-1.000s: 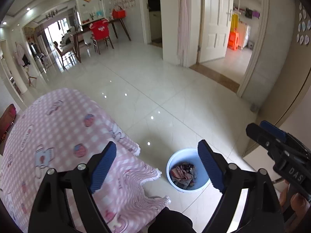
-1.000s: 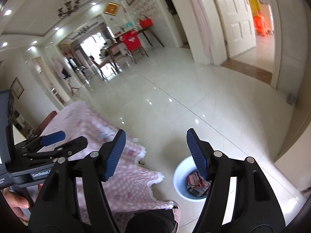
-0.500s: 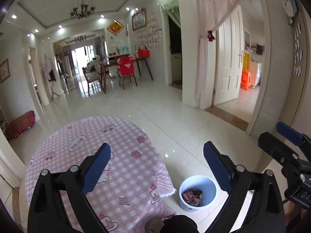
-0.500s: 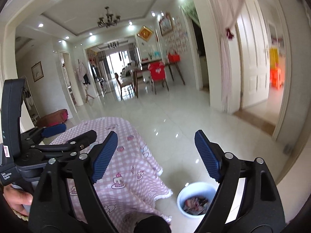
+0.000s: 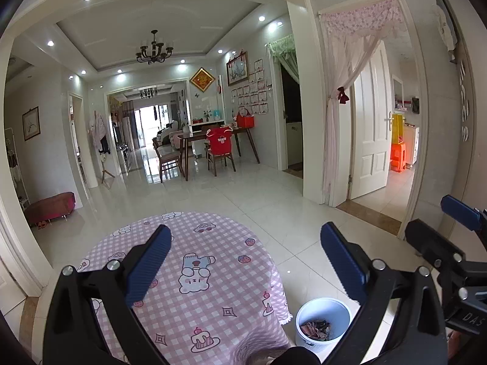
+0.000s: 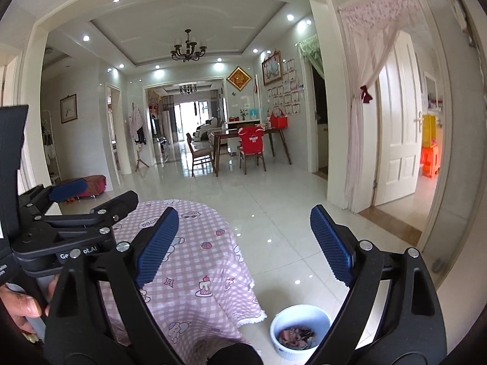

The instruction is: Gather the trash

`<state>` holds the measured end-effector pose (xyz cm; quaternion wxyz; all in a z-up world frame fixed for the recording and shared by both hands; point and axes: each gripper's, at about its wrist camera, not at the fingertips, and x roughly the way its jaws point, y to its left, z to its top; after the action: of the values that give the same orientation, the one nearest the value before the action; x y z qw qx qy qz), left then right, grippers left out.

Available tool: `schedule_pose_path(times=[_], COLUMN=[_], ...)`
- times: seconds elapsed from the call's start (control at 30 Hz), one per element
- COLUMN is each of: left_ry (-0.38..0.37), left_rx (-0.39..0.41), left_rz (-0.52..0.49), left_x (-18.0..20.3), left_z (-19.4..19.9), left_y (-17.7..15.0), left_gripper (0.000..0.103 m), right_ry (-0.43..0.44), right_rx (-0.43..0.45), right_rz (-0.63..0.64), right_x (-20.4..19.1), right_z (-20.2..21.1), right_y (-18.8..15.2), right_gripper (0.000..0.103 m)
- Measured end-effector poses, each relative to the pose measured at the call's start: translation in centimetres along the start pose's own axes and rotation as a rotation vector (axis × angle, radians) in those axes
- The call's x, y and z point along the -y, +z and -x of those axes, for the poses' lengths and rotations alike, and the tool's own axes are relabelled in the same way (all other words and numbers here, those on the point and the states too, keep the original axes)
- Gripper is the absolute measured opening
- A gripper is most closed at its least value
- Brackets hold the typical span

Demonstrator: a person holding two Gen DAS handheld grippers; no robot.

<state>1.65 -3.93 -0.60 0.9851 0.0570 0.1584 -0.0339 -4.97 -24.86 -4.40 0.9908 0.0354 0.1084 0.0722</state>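
- the pale blue waste bucket [image 5: 323,322] stands on the white tiled floor [image 5: 274,200], just beside the fringed edge of the round bench under a pink checked cloth [image 5: 194,273]; it serves as the landmark here.
- the trash [image 5: 315,326], crumpled wrappers or scraps in reddish and dark tones, lies inside the bucket at its bottom; what exactly the pieces are is too small to tell.
- the left tool [image 5: 243,269] stands released, its blue ribbed pads wide apart with nothing between them; it hovers above the bench, up and to the left of the bucket.
- the right tool [image 6: 245,245] is opening, its pads already well spread and nothing between them; it hangs above the bucket and the cloth edge. in the left view it shows at the right border, above and to the right of the bucket.
- a hand [image 6: 21,307] grips the left tool's handle at the lower left of the right view.
- judged from this, a drop into the bucket is done and the step in hand is looking for more trash.
- the cloth top shows only printed bears, cakes and strawberries; no loose litter is visible on it or on the floor around the bucket.
- the next move calls for scanning the bench and floor away from the bucket, then bringing one released tool down over any scrap found; if none turns up, the task looks close to finished.
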Motion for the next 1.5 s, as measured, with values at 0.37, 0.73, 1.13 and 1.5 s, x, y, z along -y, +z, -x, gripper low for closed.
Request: schedule_pose_path(times=[0.37,0.73,1.13,1.5], left_ry=[0.008,0.001,-0.006,-0.009], left_rx=[0.029,0.021,0.017,0.022], left_rz=[0.000,-0.007,-0.011,-0.013], left_x=[-1.4,-1.3,-1.1,-1.0], left_z=[1.7,1.5,1.3,1.5], left_y=[-0.7,-0.7,-0.8,-0.8], left_gripper=[0.097,0.097,0.097,0.097], right_ry=[0.013,0.012,0.009,0.010], right_rx=[0.011,0.002,-0.002,0.001], right_rz=[0.013,0.005,-0.007,-0.009], right_x=[-0.8,-0.8,-0.4,-0.2], right_z=[1.0,0.8,0.6,0.8], right_y=[0.0,-0.1,-0.3,-0.5], right_gripper=[0.088,0.088,0.088,0.089])
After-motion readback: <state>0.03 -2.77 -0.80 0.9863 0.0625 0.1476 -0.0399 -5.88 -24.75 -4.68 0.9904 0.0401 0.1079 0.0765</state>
